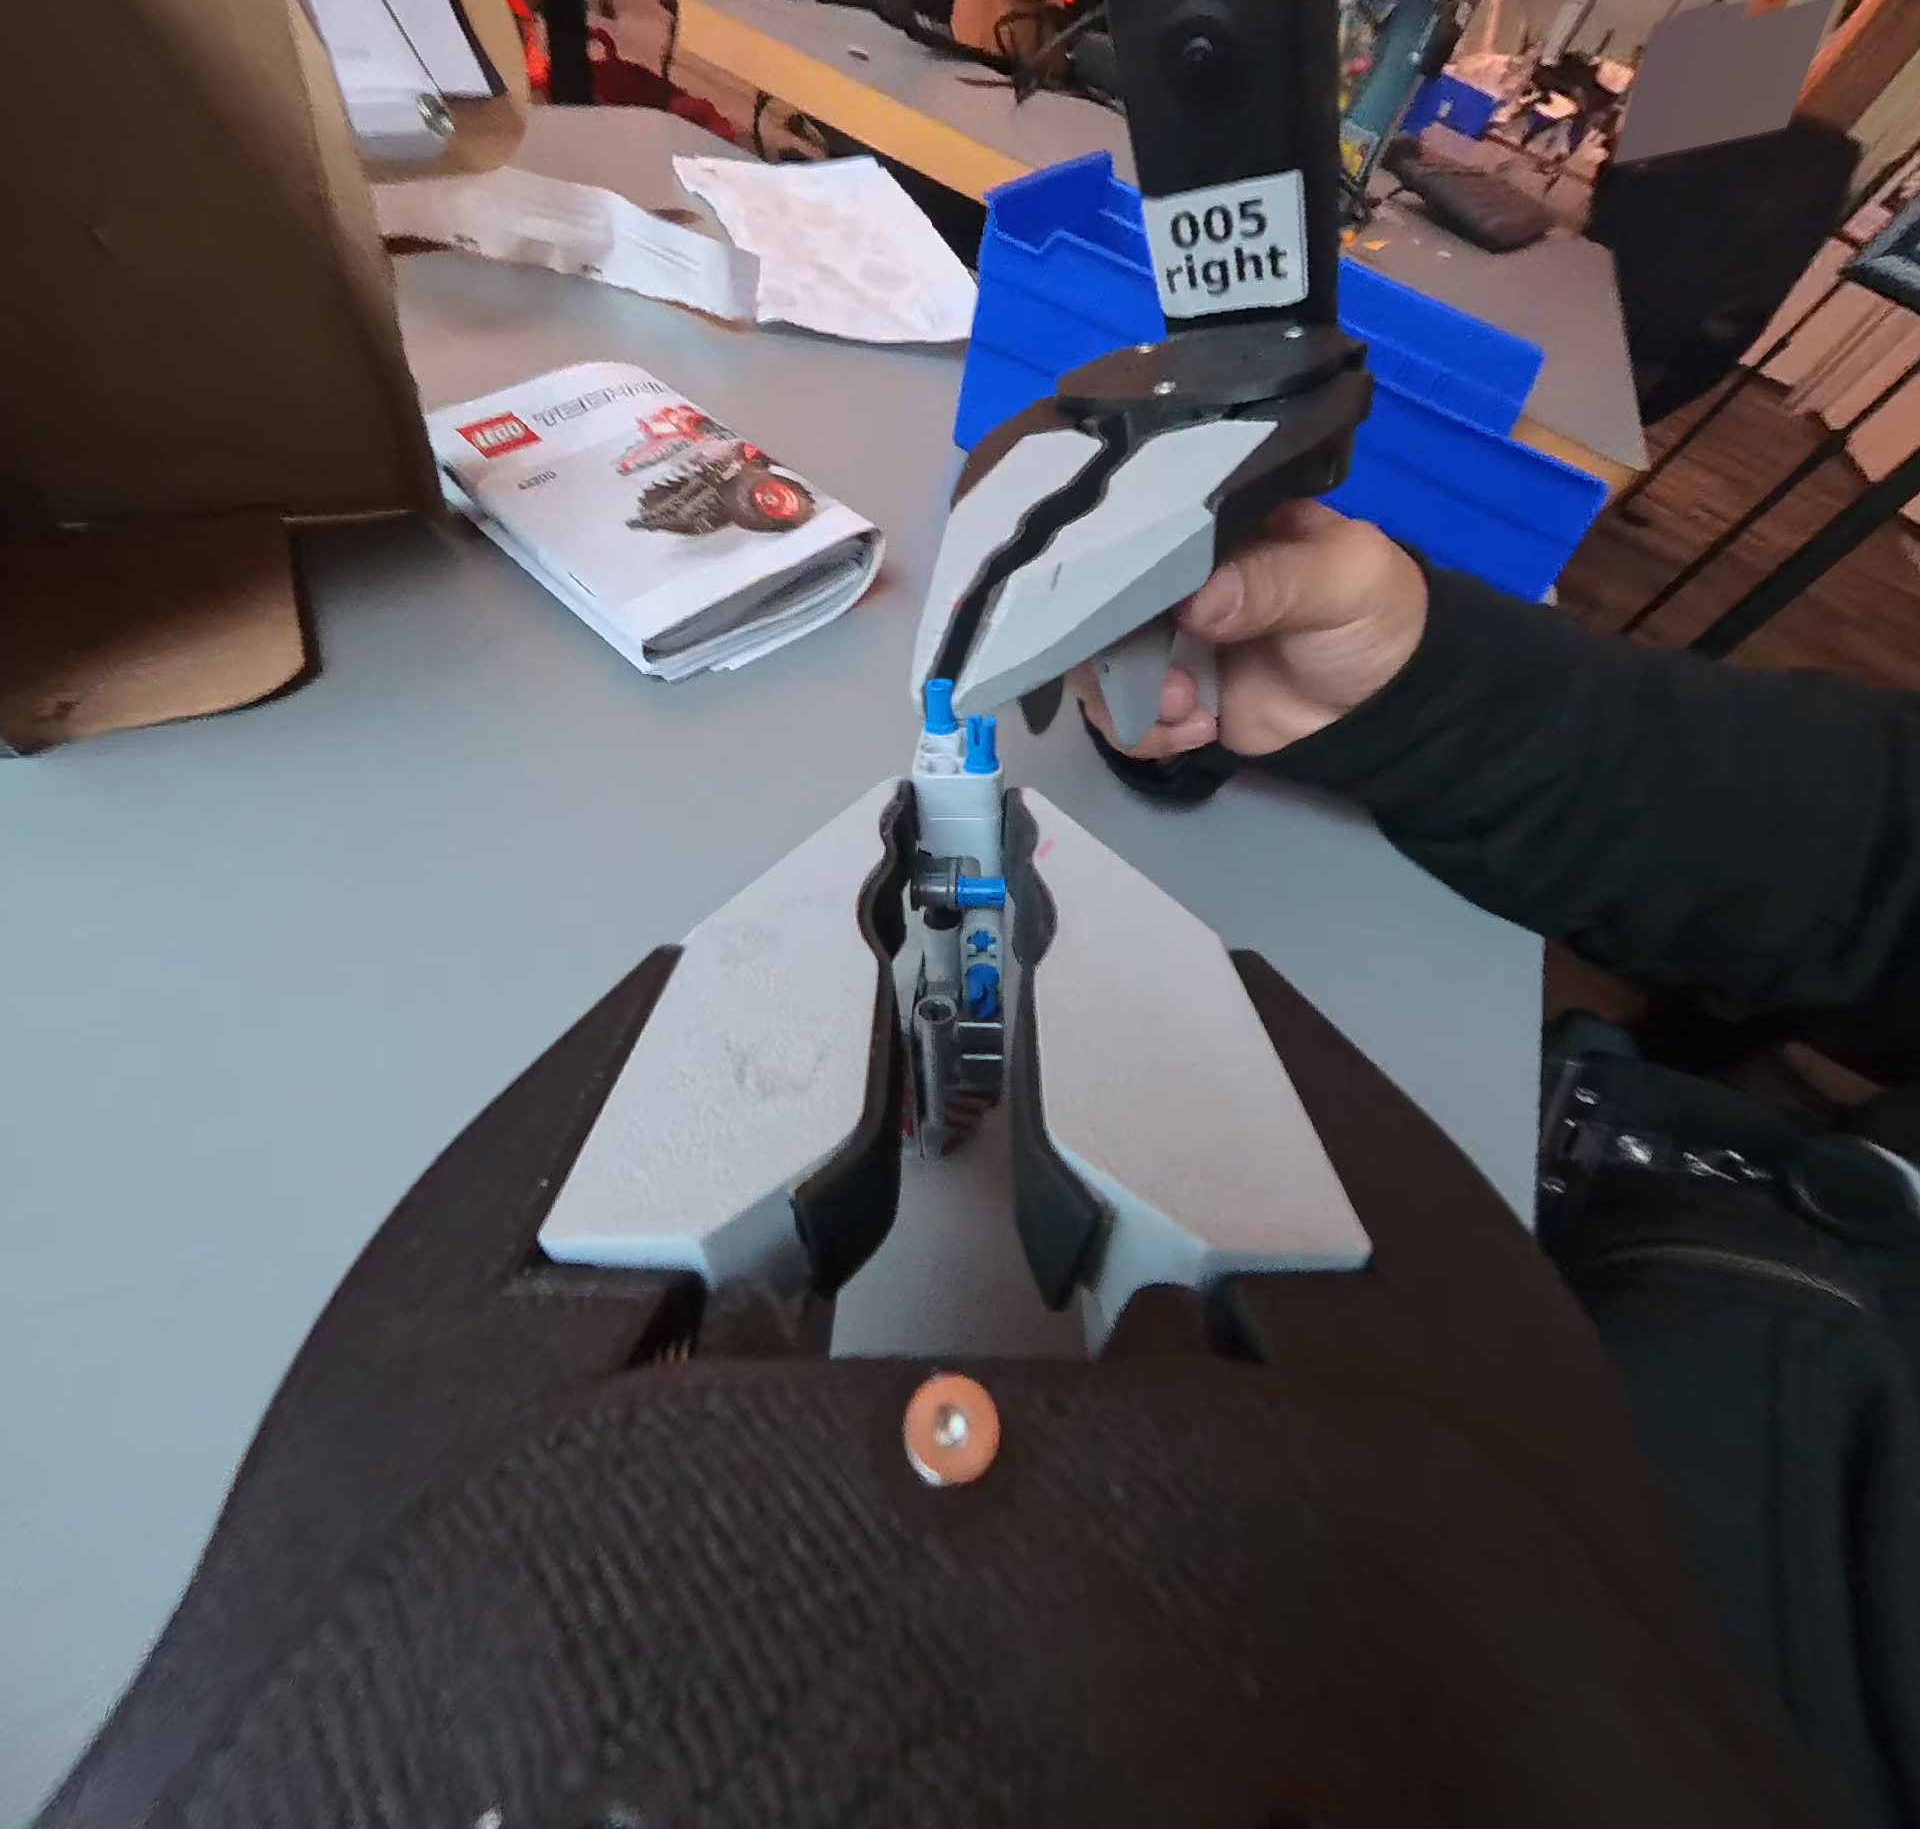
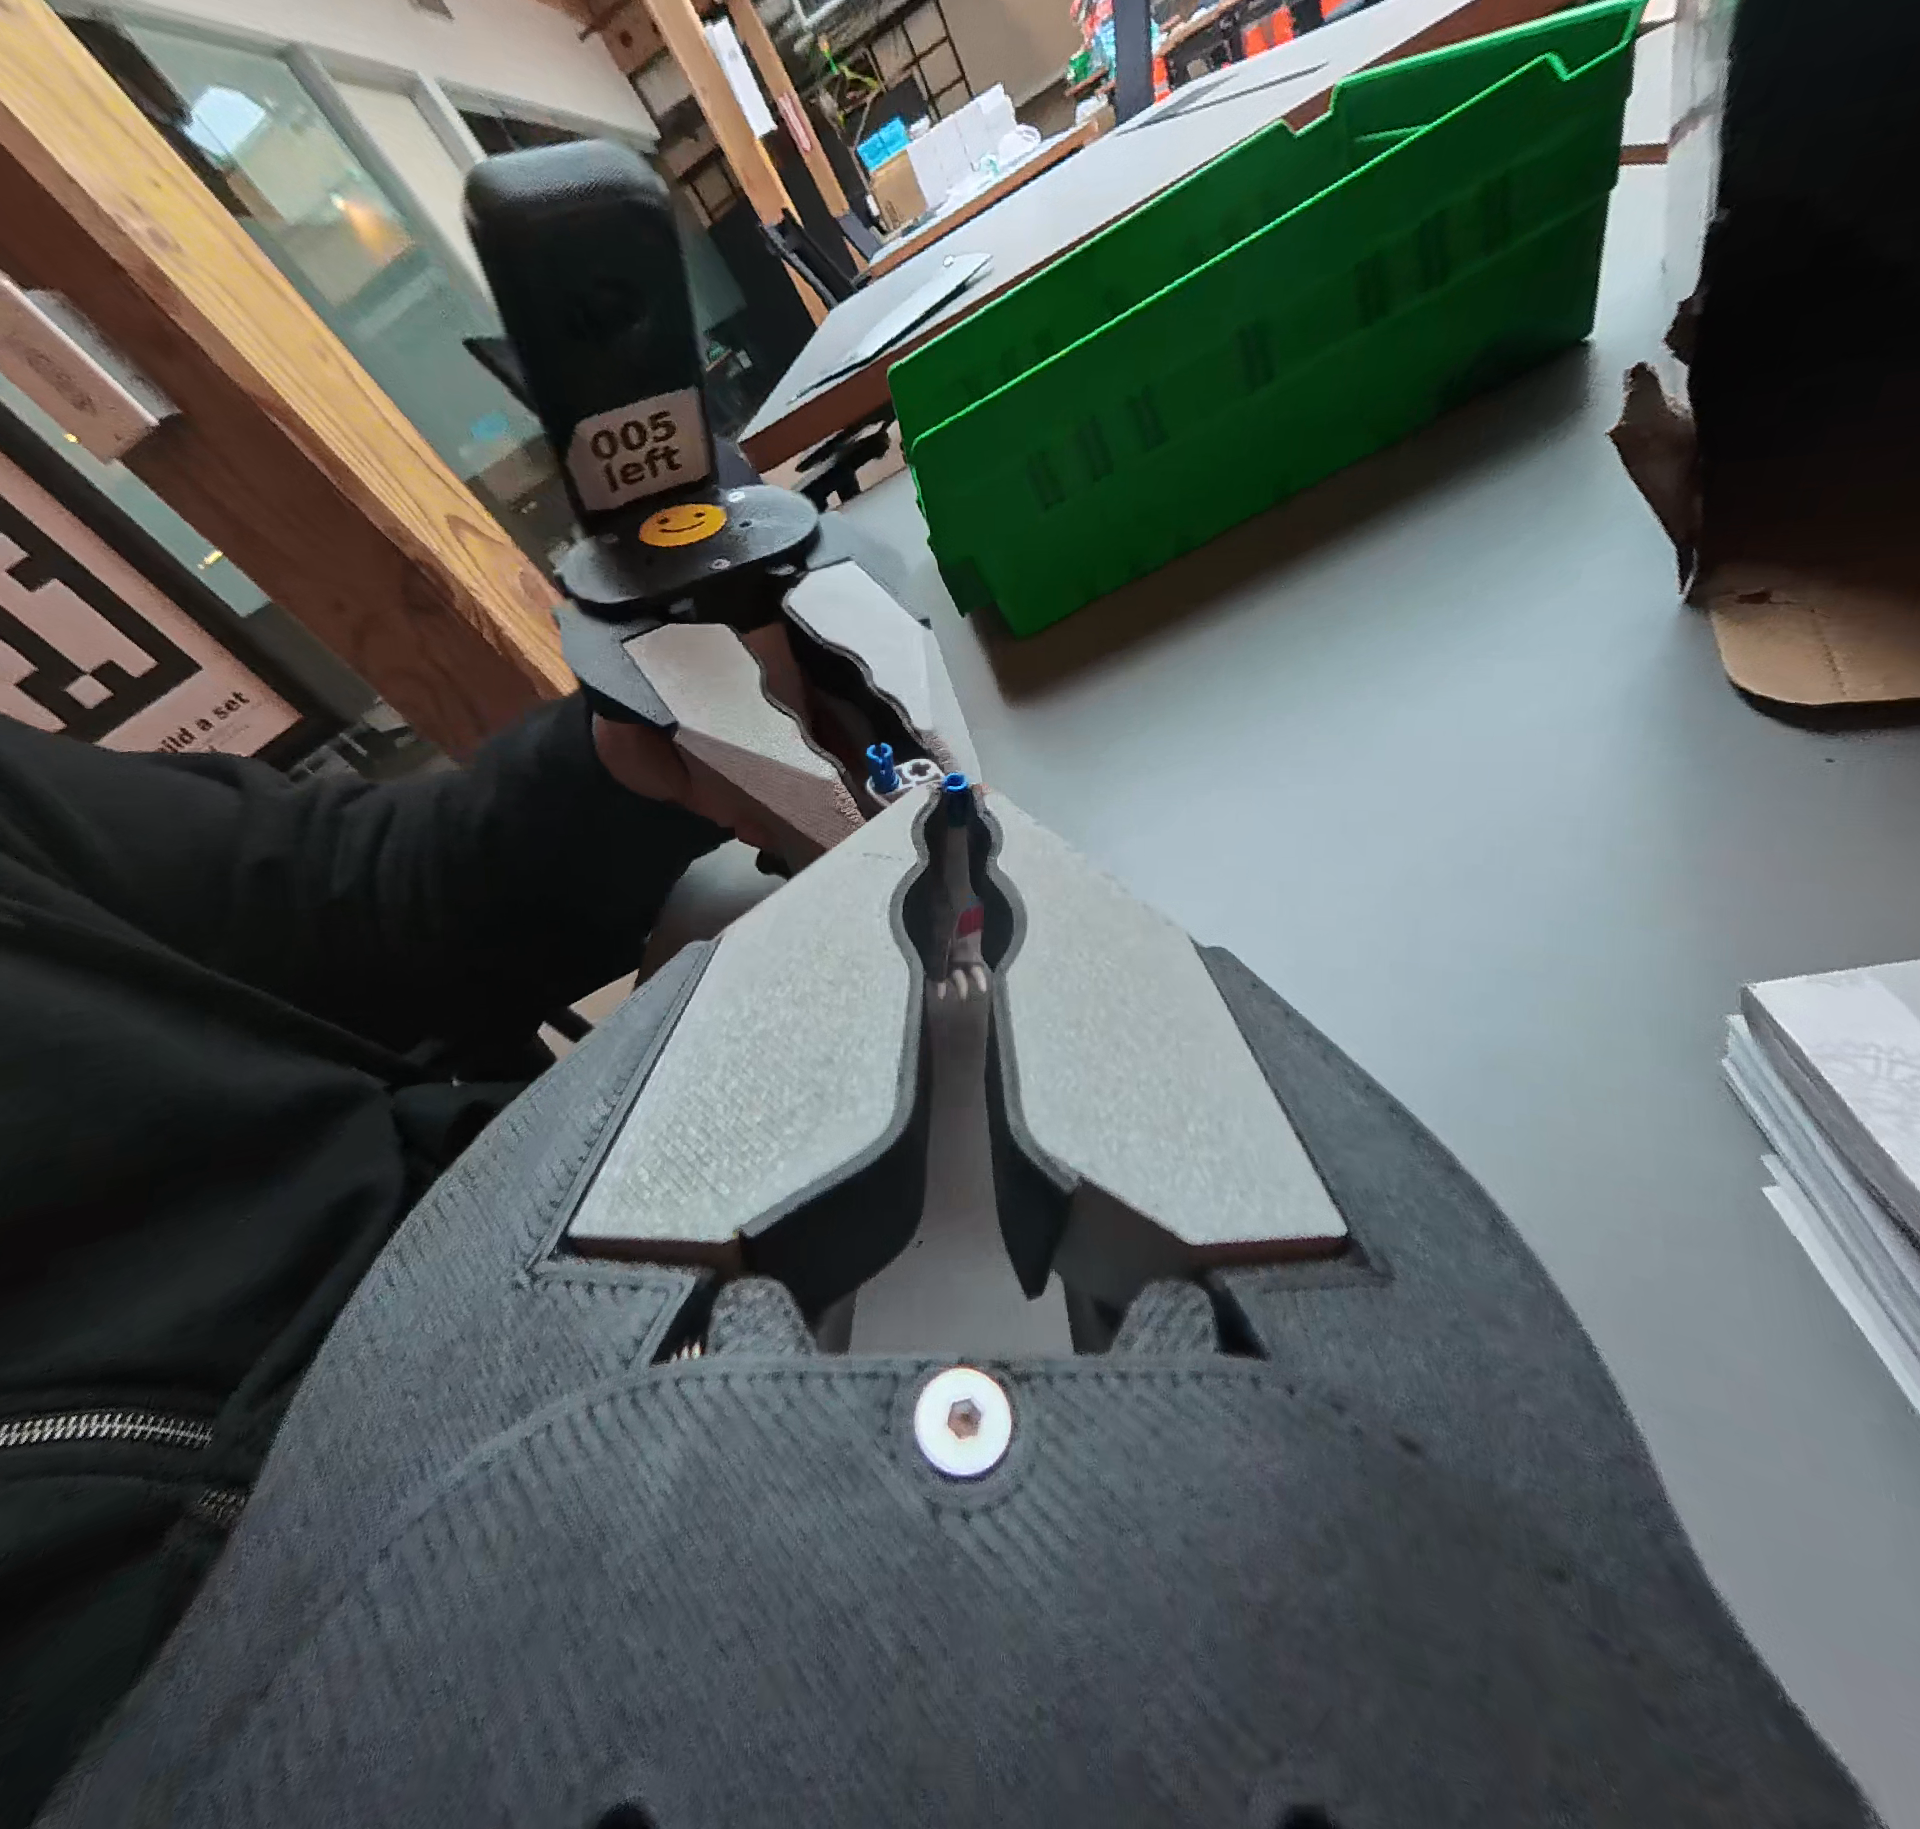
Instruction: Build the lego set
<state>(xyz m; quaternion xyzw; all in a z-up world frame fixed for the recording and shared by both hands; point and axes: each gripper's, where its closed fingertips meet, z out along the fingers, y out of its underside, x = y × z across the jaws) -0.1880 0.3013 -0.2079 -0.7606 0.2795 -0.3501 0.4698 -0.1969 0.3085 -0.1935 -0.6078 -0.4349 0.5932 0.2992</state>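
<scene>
Mid-frame, the left gripper [image 1: 956,844] is pinching the lego assembly [image 1: 958,906]; the right gripper [image 2: 958,823] is pinching a blue pin [image 2: 956,792] at its top. Go in crooked and the pin pops out or the assembly twists loose.

Seen from my left jaws, the lego assembly [image 1: 958,906] sits between them at 12 o'clock, my right gripper [image 1: 951,704] just beyond it. The booklet [image 1: 665,512] lies on the table [image 1: 260,948] at 11 o'clock, a bin [image 1: 1049,304] behind at 1.
</scene>
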